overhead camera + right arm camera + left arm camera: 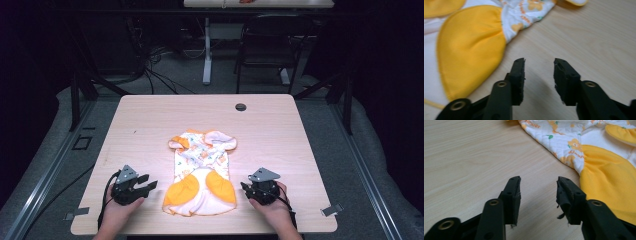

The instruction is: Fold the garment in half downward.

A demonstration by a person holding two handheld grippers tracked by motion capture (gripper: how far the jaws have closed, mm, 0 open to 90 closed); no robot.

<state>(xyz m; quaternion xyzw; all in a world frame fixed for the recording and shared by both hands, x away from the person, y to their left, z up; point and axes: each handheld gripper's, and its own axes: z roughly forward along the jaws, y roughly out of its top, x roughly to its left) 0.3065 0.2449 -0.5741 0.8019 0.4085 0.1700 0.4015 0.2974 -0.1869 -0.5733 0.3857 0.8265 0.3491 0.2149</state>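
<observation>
A small baby romper (201, 172) lies flat on the light wooden table (150, 125), near the front edge at centre. White quilted fabric with orange flower prints, ruffled orange-trimmed sleeves spread at the far end, two yellow-orange rounded panels on the near half.

The baby garment (584, 150) is cut off by the top and right edges in the left gripper view, and by the left and top edges in the right gripper view, where it is blurred. Its small printed words are unreadable.
</observation>
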